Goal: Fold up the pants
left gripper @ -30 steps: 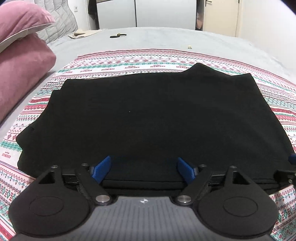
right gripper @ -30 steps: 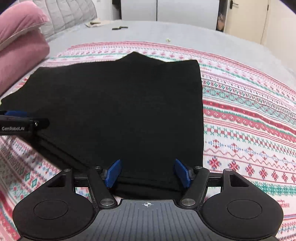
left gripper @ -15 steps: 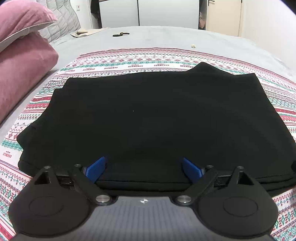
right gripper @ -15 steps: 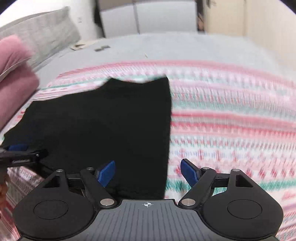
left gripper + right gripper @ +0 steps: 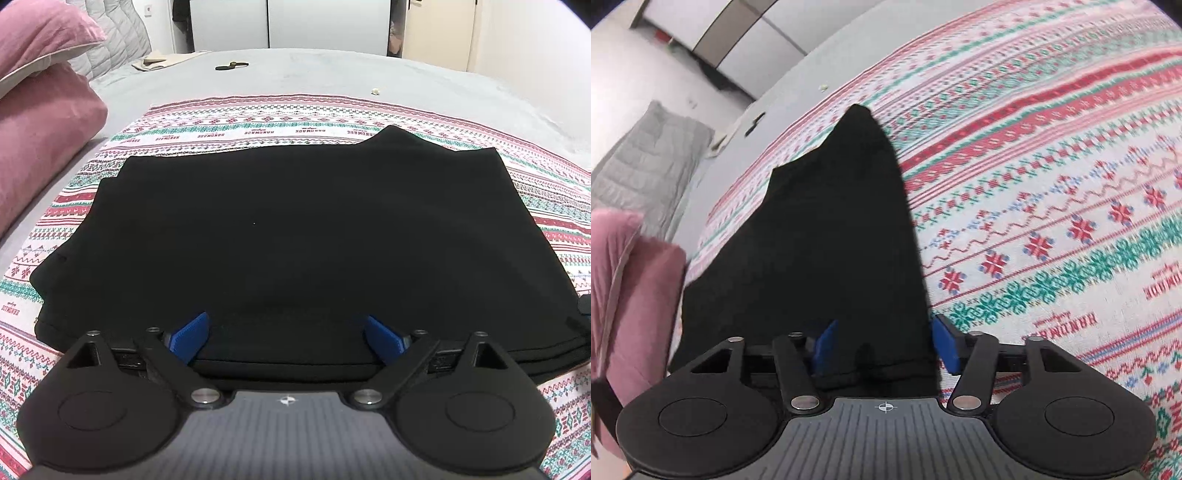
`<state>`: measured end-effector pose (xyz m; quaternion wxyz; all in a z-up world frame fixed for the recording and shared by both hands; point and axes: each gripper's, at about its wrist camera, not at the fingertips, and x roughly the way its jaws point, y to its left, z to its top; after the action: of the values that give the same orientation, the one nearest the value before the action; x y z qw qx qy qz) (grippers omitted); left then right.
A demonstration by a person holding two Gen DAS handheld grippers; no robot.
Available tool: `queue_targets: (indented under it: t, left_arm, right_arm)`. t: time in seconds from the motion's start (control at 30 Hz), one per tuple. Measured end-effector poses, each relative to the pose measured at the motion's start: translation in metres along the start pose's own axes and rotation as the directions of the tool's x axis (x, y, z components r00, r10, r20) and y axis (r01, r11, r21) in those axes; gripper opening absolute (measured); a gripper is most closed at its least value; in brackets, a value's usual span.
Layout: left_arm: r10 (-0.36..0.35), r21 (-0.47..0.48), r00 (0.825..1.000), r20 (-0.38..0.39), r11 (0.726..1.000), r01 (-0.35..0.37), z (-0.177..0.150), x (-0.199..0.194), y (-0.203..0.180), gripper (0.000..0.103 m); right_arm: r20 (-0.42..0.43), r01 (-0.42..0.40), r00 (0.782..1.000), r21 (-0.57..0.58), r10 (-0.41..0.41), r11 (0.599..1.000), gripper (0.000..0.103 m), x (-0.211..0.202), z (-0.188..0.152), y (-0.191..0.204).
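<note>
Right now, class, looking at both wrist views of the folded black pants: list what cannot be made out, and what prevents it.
1. Left wrist view: the folded black pants read as one flat black mass; layers and seams cannot be told apart.
2. Right wrist view: the patterned blanket is motion-blurred and tilted.
3. Left view: the small dark object on the grey bedspread is too small to identify.
4. Both views: the near pants edge is hidden by the left gripper and right gripper.

Rt-view blanket motion-blurred; pillow cut off left.
</note>
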<state>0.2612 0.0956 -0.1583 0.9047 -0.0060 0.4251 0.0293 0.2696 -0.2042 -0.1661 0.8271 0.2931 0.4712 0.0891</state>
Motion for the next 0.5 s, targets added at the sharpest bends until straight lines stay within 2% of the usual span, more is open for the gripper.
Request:
queue_targets:
  t: [0.03,0.13,0.27,0.33,0.5]
  left_arm:
    - [-0.001,-0.002,1.0,0.001,1.0,0.001,0.0,0.0,0.0,0.103]
    - [-0.009,-0.003,1.0,0.002,1.0,0.009,0.0,0.0,-0.002,0.103]
    - [0.0,0.022,1.0,0.001,1.0,0.0,-0.001,0.001,-0.008,0.103]
    - [0.004,0.028,1.0,0.0,1.0,-0.004,-0.002,0.002,-0.009,0.103]
    - [0.005,0.034,1.0,0.0,0.999,-0.005,-0.002,0.003,-0.009,0.103]
  right_arm:
    - [0.003,0.006,1.0,0.006,-0.006,1.0,0.042,-0.002,-0.001,-0.002]
    - [0.017,0.008,1.0,0.044,-0.009,0.999,0.035,-0.004,0.0,-0.008]
    - [0.076,-0.02,0.997,0.093,0.013,0.995,0.034,0.003,-0.005,-0.014]
    - [0.086,0.009,0.996,0.063,-0.014,0.998,0.018,0.0,-0.008,-0.006]
    - [0.082,0.0,0.997,0.083,-0.007,0.997,0.018,-0.003,-0.002,-0.005]
